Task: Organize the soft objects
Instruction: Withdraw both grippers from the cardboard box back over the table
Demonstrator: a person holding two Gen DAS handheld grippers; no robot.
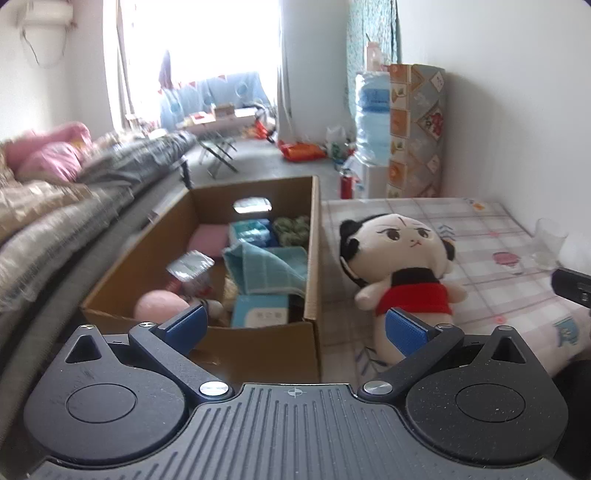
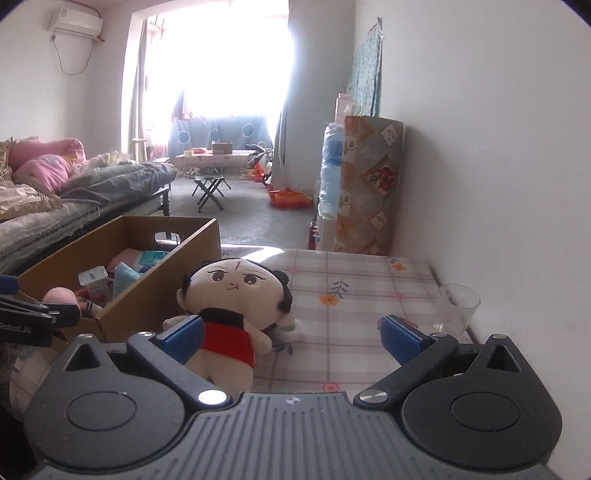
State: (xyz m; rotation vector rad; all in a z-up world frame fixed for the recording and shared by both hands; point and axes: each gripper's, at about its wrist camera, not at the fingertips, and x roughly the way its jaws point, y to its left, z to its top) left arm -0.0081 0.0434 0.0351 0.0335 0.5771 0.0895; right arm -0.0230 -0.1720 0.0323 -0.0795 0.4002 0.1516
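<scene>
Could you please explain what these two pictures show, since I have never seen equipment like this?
A person holds a two-finger gripper in each hand; each carries a camera looking along its fingers. One picture is from the left gripper, the other from the right gripper. Both stand open and hold nothing. A doll and a clear cup sit on the checked tablecloth. Beside the doll stands a cardboard box already holding cloths, tissue packs and soft toys.

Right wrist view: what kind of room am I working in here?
Most likely a lived-in home bedroom or living room: a bed with quilts along one wall, a wall air conditioner, and a water dispenser bottle past the table's checked cloth.
</scene>
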